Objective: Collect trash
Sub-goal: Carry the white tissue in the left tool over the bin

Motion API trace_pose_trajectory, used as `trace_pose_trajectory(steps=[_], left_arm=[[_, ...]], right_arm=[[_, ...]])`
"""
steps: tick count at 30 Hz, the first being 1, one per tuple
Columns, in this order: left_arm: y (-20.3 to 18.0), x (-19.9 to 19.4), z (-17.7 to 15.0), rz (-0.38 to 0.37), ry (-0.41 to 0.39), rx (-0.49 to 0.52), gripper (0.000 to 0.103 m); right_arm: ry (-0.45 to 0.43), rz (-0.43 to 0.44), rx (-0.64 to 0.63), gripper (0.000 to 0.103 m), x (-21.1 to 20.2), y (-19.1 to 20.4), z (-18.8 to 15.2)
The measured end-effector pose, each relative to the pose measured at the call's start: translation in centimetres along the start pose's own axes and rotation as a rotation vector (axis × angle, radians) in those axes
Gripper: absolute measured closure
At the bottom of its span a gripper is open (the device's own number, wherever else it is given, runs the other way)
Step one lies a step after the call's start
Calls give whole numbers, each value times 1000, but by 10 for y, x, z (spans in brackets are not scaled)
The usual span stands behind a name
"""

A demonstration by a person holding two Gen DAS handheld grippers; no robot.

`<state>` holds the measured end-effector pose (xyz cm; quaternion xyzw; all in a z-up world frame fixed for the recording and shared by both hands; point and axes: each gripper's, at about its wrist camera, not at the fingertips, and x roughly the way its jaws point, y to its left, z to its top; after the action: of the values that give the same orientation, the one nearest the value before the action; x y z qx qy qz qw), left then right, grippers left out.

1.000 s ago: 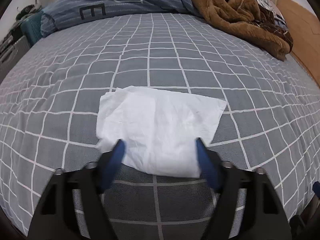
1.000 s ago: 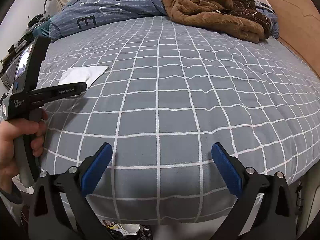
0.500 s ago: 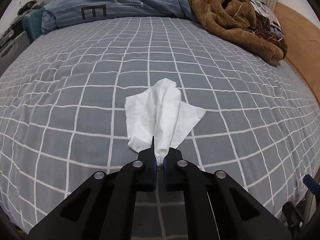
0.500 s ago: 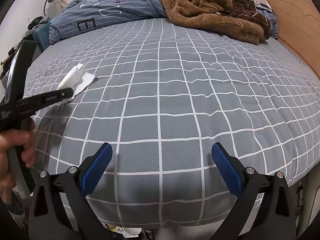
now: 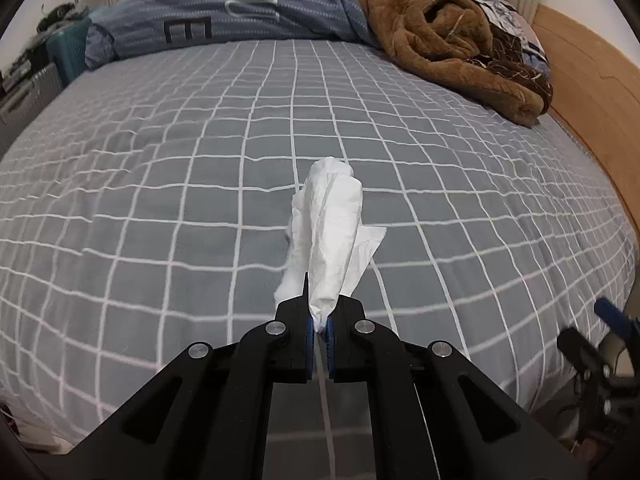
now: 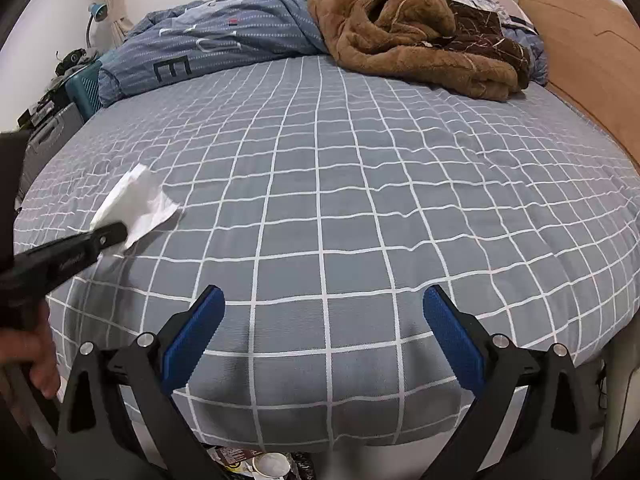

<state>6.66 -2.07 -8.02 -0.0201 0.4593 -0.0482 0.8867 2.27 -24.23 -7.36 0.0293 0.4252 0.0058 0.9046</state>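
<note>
Left gripper [image 5: 319,322] jaws clamp the tissue [image 5: 334,232]; only the right view shows right gripper [image 6: 322,316] jaws wide

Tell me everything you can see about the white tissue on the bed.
The white tissue is thin, soft, crinkled paper, bunched into a long, loose fold with one pointed corner sticking out sideways. Its near end is pinched between the blue pads of the left gripper, which is shut on it. The rest hangs free over the grey checked bedsheet; whether its far end touches the sheet cannot be told. From the right wrist view it sits near the bed's left edge.
</note>
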Motion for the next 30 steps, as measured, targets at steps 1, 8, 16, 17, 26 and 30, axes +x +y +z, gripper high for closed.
trace_pose_trajectory(steps=[1,8,16,17,26,30], left_arm=[[0,-3,-1,0,-2,2,99],[-3,-40,-17,-12,-14,22,99],[0,-78,-37,-30,-27,20,99],[0,-82,-40,-29,-28,20,99],[-2,-113,-74,-46,-22,7,99],[-3,-129,-86,-47,-28,14,99]], right_arm=[[-4,0,3,8,-3,0,0],[-29,2,3,8,-26,5,1],[-45,9,-5,8,-52,13,-9],[-48,9,-7,8,-56,14,-11],[-57,21,-14,8,-88,26,-27],[-54,19,-16,8,-104,31,-42]])
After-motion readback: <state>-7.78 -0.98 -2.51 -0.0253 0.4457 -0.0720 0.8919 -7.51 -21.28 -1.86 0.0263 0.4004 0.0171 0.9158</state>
